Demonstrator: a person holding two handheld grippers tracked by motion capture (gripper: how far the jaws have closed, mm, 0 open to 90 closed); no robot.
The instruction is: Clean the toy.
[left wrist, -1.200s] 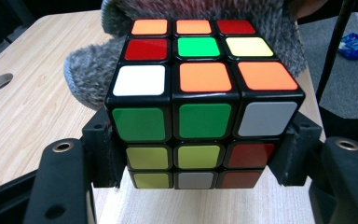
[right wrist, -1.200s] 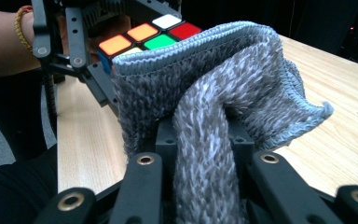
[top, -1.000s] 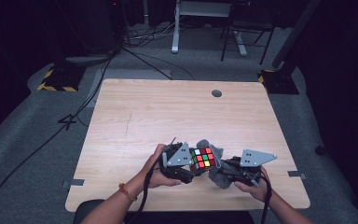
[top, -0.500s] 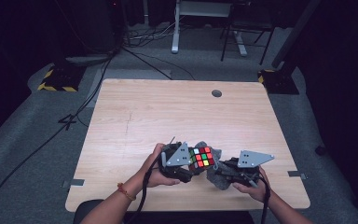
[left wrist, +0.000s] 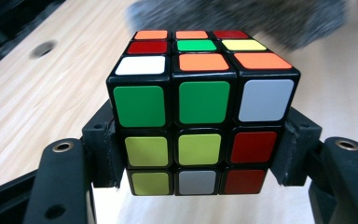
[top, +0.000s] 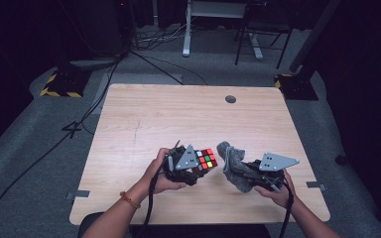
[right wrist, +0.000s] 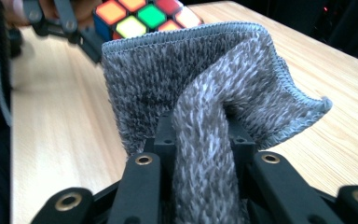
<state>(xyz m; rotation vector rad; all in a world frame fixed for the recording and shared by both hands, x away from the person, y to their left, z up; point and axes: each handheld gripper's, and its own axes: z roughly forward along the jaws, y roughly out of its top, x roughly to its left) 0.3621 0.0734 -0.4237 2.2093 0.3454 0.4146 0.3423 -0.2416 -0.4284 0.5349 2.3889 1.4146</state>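
A scrambled Rubik's cube (top: 206,159) is clamped between the jaws of my left gripper (top: 201,167), just above the front middle of the wooden table (top: 178,119). In the left gripper view the pads (left wrist: 103,147) press on the lower sides of the cube (left wrist: 200,112), which shows a green, yellow, red and white face. My right gripper (top: 245,174) is shut on a bunched grey cloth (top: 231,162) that stands up a short gap to the right of the cube. In the right gripper view the cloth (right wrist: 205,93) rises from between the jaws, with the cube (right wrist: 144,16) behind it.
A round cable hole (top: 230,99) sits near the table's far edge. Both of the person's forearms come in over the front edge. Beyond the table are cables on the floor, a desk frame (top: 186,29) and a chair (top: 263,34).
The cloth lay against the cube's right side before. Now the left gripper with the cube has shifted left, and the cloth has come away and stands higher, with a gap between them.
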